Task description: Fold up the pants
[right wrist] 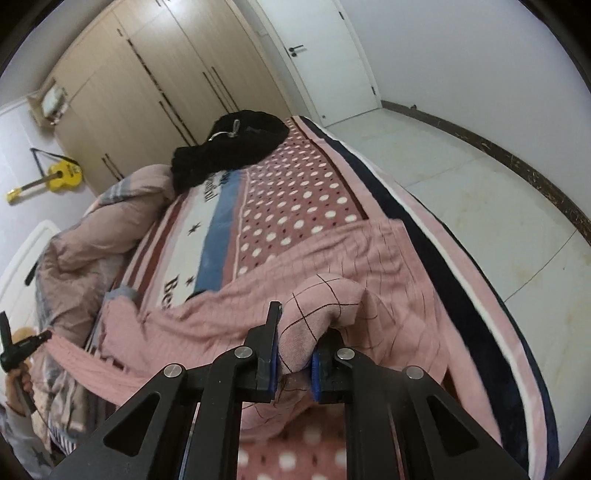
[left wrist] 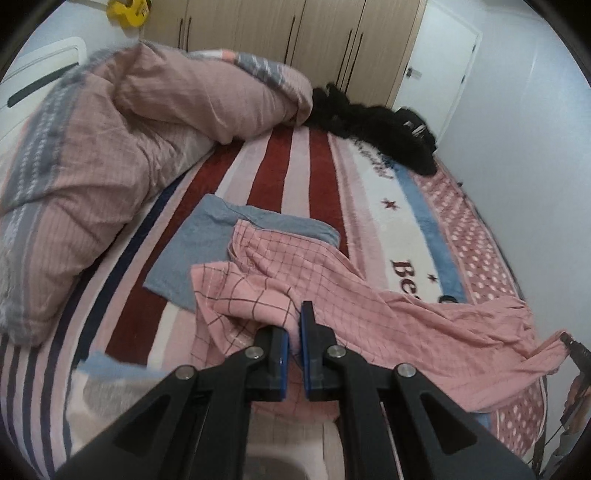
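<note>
Pink checked pants lie rumpled across the bed. My left claw pinches one edge, my right claw a thick bunch. They look soft, light and floppy; I judge hems and waistband the best holds.

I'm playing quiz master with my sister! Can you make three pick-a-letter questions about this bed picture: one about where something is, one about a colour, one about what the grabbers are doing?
1. Where does the black fluffy garment lie?
A. at the bed's far end
B. on the floor
C. between the jaws

2. What colour are the checked pants?
A. green
B. pink
C. yellow

3. What is the right gripper doing?
A. hanging open
B. gripping the quilt
C. pinching pants cloth

Answers:
A, it lies near the wardrobe.
B, pink with dark grid lines.
C, cloth bunches between its pads; the left gripper pinches cloth too.
</note>
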### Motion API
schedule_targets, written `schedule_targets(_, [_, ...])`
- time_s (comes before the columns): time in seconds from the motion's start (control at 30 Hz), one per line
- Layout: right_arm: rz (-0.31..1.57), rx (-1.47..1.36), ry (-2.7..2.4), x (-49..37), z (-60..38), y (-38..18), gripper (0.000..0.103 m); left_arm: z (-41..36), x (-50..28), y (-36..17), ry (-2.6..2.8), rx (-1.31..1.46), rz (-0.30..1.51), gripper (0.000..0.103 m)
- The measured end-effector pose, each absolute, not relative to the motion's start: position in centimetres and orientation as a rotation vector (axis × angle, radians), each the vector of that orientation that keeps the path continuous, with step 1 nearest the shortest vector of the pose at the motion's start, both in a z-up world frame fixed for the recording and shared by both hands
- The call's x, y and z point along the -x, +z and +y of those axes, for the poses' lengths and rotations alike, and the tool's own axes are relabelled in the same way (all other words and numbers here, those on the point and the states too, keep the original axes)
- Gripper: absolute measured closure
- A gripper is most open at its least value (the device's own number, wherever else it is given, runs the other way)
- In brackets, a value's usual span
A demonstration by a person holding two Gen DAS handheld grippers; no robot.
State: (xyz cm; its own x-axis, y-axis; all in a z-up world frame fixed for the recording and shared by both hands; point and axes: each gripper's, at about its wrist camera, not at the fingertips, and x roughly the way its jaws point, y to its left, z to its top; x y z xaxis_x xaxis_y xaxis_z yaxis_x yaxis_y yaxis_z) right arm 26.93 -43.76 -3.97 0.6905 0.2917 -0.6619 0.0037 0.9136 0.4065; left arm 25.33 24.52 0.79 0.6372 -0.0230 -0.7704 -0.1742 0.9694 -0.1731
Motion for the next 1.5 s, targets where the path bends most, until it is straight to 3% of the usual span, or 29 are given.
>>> schedule_targets(0.33, [0.87, -0.338, 0.085, -36.6, -42.8, -7.3, 0.096, 25.2, -36.3, -4.0, 0.172, 0.235, 1.008, 0.099])
schedule_targets(0.47, [0.918, -0.311, 0.048, -39.3, -42.4, -9.3, 0.095, 26.4, -38.4, -6.3, 0.238, 0.267, 1.063, 0.092])
schedule_targets(0.57, [0.955, -0.269, 0.021, -40.2, -41.8, -11.1, 0.093, 26.4, -38.5, -7.3, 0.283, 0.227, 1.063, 0.058])
schedule_targets(0.6, [0.96, -0.261, 0.019, -40.3, -41.7, -11.4, 0.093, 26.2, -38.2, -7.1, 0.307, 0.184, 1.044, 0.033])
schedule_targets(0.63, [0.958, -0.254, 0.019, -40.3, -41.7, -11.6, 0.088, 26.0, -37.9, -6.8, 0.316, 0.158, 1.025, 0.023])
schedule_targets(0.87, [0.874, -0.235, 0.088, -37.4, -41.0, -8.0, 0.043, 22.3, -34.1, -2.7, 0.093, 0.124, 0.946, 0.023])
schedule_targets(0.97, [0.815, -0.225, 0.129, -35.7, -40.2, -5.3, 0.037, 18.8, -33.1, -2.3, -0.024, 0.138, 0.955, 0.023])
schedule_targets(1.03, [0.798, -0.241, 0.179, -34.9, -39.4, -4.4, 0.039, 15.8, -33.0, -2.7, -0.107, 0.147, 0.973, 0.023])
schedule_targets(1.27, [0.93, -0.167, 0.316, -34.7, -35.0, -7.7, 0.085, 7.2, -33.5, -7.1, -0.246, 0.117, 1.059, 0.023])
schedule_targets(1.5, [1.025, -0.111, 0.381, -35.7, -33.2, -12.9, 0.089, 4.7, -35.3, -12.5, -0.248, 0.132, 1.177, 0.03])
